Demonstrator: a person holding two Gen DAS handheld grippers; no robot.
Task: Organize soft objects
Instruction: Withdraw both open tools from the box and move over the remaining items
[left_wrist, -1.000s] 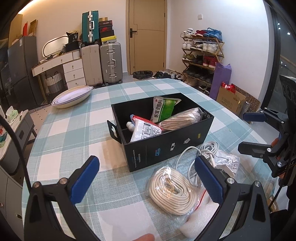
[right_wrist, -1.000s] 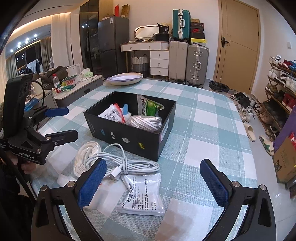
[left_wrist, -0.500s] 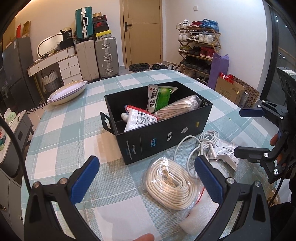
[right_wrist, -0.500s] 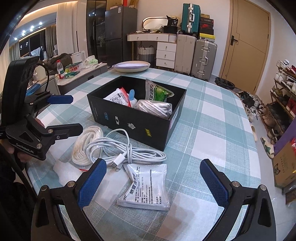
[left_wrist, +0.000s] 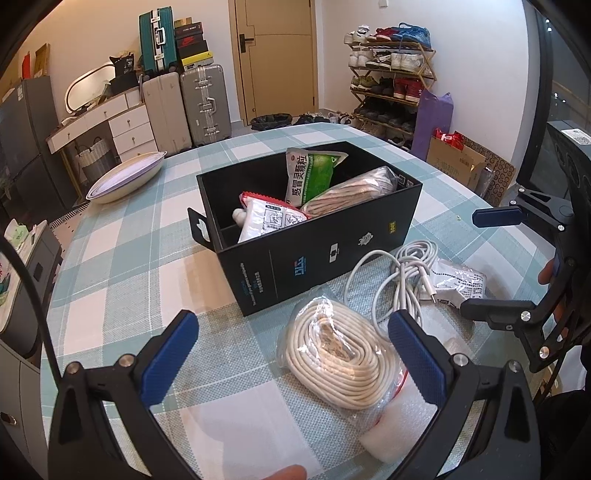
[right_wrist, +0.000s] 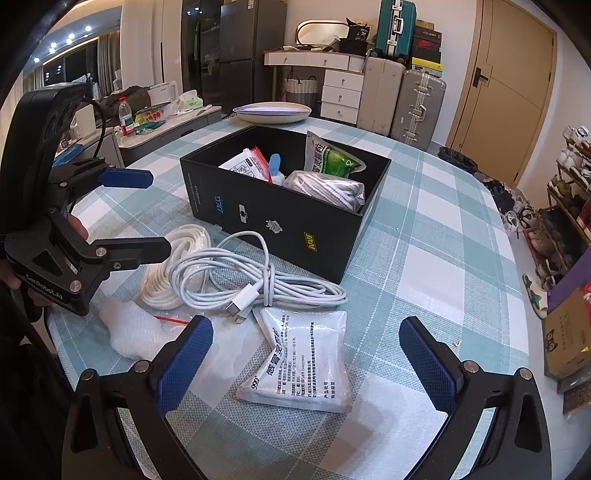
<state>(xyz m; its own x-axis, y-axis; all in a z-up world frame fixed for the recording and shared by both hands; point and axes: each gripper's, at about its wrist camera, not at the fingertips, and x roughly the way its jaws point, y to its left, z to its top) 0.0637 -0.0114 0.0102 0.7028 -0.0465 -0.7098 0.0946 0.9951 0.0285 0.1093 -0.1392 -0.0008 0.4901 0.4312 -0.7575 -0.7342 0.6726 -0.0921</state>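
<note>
Left gripper (left_wrist: 291, 347) hovers low over the bagged rope coil (left_wrist: 338, 363) on the worktop (left_wrist: 122, 266), jaws wide, empty. Right gripper (right_wrist: 304, 360) likewise wide above the white sachet (right_wrist: 301, 363). Best pinch each across its middle, lift clear, drop into the black box (left_wrist: 325, 251) just behind.

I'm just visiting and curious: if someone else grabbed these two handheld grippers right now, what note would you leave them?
Left gripper: open, empty, above the bagged white rope coil.
Right gripper: open, empty, above the white medicine sachet.
Done: the black box already holds a green sachet, a red-edged packet and a bagged rope bundle.
Left: the coil, the white charging cable, the white sachet and the foam wrap lie on the table in front of the box.
</note>
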